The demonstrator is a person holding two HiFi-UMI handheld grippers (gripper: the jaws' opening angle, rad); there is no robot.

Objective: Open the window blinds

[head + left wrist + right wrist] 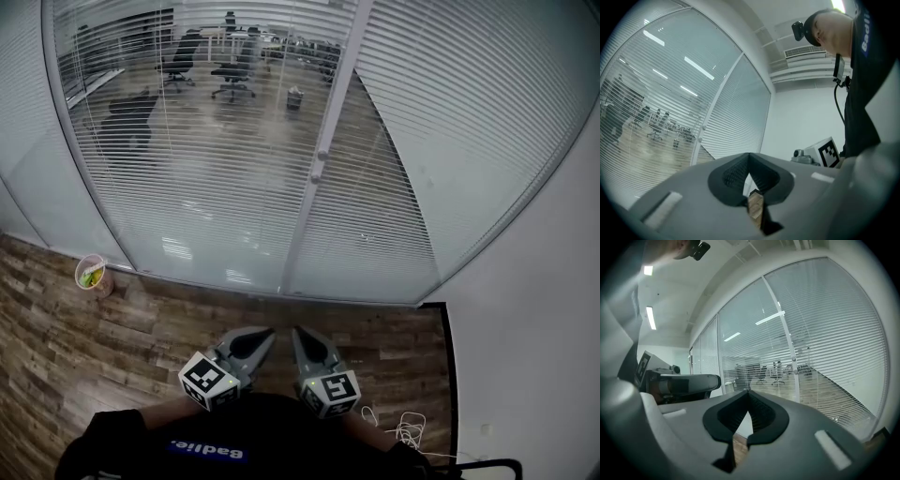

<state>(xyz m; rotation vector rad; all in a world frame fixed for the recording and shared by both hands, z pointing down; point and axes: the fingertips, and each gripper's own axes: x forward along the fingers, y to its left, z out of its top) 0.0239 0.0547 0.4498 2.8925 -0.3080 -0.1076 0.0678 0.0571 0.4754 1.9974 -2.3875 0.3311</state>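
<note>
Window blinds (216, 187) span the upper frame; centre slats reveal the office (225, 66) beyond, right panel (469, 131) looks shut. Bottom centre, the left hand-held gripper (263, 337) and right hand-held gripper (302, 337) are pressed together, empty.

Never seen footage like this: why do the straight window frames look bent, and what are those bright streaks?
Head view: the wide lens bows the blinds and window post. Left and right gripper views: stronger bending, dark round edges; streaks look like ceiling lights.
</note>
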